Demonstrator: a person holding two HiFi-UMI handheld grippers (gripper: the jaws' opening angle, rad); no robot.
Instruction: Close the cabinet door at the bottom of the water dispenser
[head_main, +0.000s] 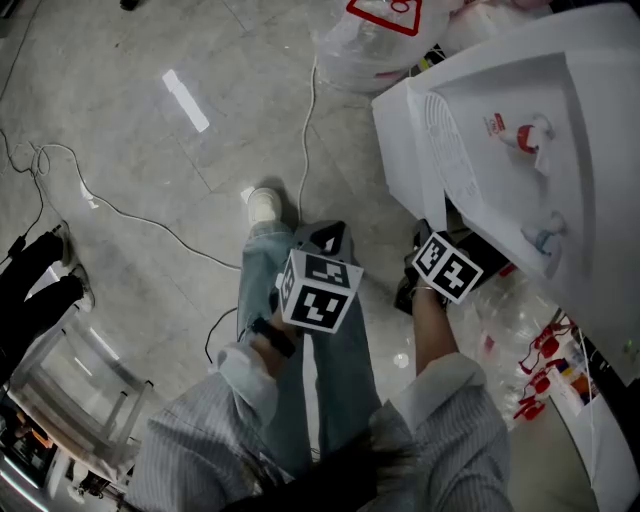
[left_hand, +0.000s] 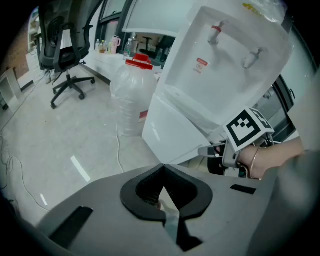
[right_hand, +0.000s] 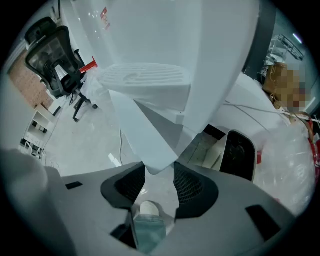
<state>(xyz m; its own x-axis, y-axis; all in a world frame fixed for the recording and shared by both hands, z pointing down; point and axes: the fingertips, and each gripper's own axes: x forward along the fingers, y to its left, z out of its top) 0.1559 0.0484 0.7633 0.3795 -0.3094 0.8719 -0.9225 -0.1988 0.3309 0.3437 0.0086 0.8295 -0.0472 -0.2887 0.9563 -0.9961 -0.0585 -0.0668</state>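
The grey floor (head_main: 150, 170) is big and shiny. A tall white water dispenser (head_main: 590, 110) stands on it at the right. At its bottom the cabinet door (left_hand: 175, 131) is open. It swings out to the left, away from the dispenser's body. A big clear water bottle (left_hand: 131, 102) with a red cap stands left of the dispenser and a bit farther off. A black office chair (left_hand: 65, 47) is far away on the left. The person stands near, in blue jeans (head_main: 345, 350), with one white shoe (head_main: 265, 206) showing.

The right tongs (right_hand: 160, 172) are at the open door. Their jaws stand wide apart, and the low corner of the door pokes in between them. The pads do not squeeze it. The left tongs (left_hand: 162, 170) are left of the right ones, over the floor and apart from the door. Their jaws are clenched tip to tip, with nothing in them.

High on the dispenser's front are a red tap (head_main: 530, 132) and a blue tap (head_main: 545, 238). A thin cable (head_main: 140, 215) snakes across the floor on the left.
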